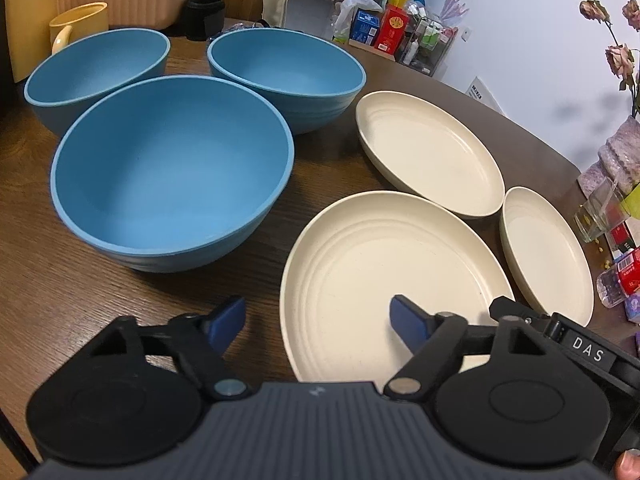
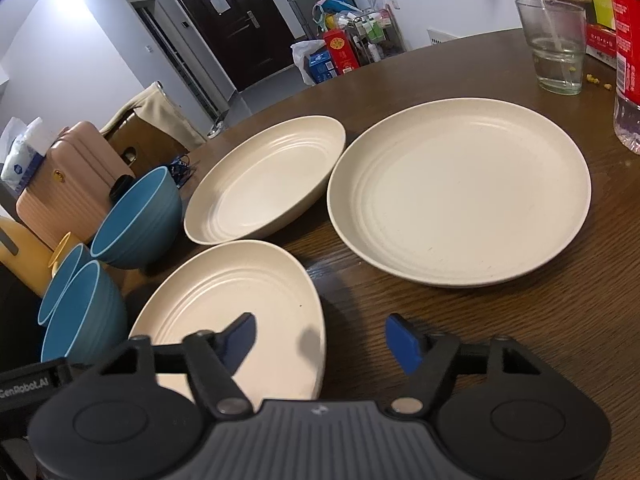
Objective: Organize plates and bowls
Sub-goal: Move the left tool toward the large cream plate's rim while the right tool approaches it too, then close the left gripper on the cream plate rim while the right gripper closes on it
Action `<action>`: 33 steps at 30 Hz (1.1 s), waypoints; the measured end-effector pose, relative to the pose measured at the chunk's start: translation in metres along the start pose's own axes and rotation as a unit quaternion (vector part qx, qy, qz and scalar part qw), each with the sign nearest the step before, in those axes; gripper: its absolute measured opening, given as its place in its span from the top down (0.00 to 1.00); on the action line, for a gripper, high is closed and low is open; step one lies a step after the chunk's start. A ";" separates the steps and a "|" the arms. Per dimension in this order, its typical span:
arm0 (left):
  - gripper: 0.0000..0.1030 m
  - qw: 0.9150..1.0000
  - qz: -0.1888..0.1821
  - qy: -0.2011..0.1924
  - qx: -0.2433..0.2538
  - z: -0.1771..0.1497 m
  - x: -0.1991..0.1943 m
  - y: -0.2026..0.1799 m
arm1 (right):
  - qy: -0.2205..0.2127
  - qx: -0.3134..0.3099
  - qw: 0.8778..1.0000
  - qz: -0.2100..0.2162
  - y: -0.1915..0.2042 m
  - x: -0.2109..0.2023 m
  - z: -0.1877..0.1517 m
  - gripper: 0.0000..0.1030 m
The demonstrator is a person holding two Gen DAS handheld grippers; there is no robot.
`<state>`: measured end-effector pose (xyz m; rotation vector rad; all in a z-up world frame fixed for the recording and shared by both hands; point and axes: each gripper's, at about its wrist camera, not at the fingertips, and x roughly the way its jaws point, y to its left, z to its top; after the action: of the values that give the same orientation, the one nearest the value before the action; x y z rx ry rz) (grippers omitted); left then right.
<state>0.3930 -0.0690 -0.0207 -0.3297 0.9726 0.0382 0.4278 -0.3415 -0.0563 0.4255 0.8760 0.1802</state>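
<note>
Three blue bowls stand upright and empty in a close triangle on the table: the near bowl (image 1: 172,172), the far left bowl (image 1: 98,70) and the far right bowl (image 1: 286,72), almost rim to rim. To their right lie three cream plates with ribbed rims, all face up and empty: the near plate (image 1: 392,280), the far plate (image 1: 430,152) and the right plate (image 1: 546,254), lying near each other, none stacked.

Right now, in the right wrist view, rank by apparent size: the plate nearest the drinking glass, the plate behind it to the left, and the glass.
1. Plate nearest the glass, largest.
2. Plate behind it to the left; it sits farther back, so the two may match.
3. Drinking glass, clearly smallest.
</note>
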 end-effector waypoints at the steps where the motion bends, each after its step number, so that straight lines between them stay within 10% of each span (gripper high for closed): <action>1: 0.25 1.000 0.000 0.001 0.000 0.000 0.001 0.000 | 0.000 0.001 1.000 0.002 0.000 0.000 0.000 0.38; 33: 0.81 1.000 -0.002 0.020 -0.014 -0.001 0.020 0.011 | 0.013 0.023 0.999 0.021 -0.006 0.006 -0.007 0.91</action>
<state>0.4021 -0.0611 -0.0403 -0.3582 1.0117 0.0420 0.4261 -0.3430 -0.0665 0.4859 0.8991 0.2059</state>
